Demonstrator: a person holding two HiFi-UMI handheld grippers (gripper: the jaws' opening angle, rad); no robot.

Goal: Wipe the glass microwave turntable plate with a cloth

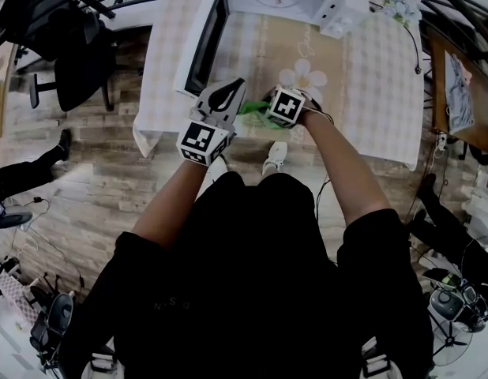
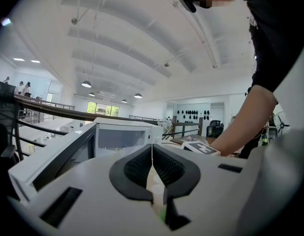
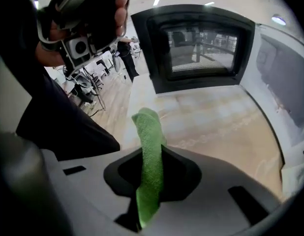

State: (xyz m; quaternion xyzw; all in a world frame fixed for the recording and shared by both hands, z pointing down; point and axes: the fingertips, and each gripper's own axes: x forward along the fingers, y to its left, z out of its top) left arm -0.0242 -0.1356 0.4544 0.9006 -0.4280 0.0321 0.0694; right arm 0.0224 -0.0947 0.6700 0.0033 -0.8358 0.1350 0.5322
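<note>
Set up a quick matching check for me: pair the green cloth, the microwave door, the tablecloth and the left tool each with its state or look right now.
Things
1. green cloth
2. microwave door
3. tablecloth
4. left tool

States
A. pale checked pattern
B. jaw tips together
C. swung open
D. clamped in the right tool

Pairs: 1-D, 2-C, 3-A, 4-B
</note>
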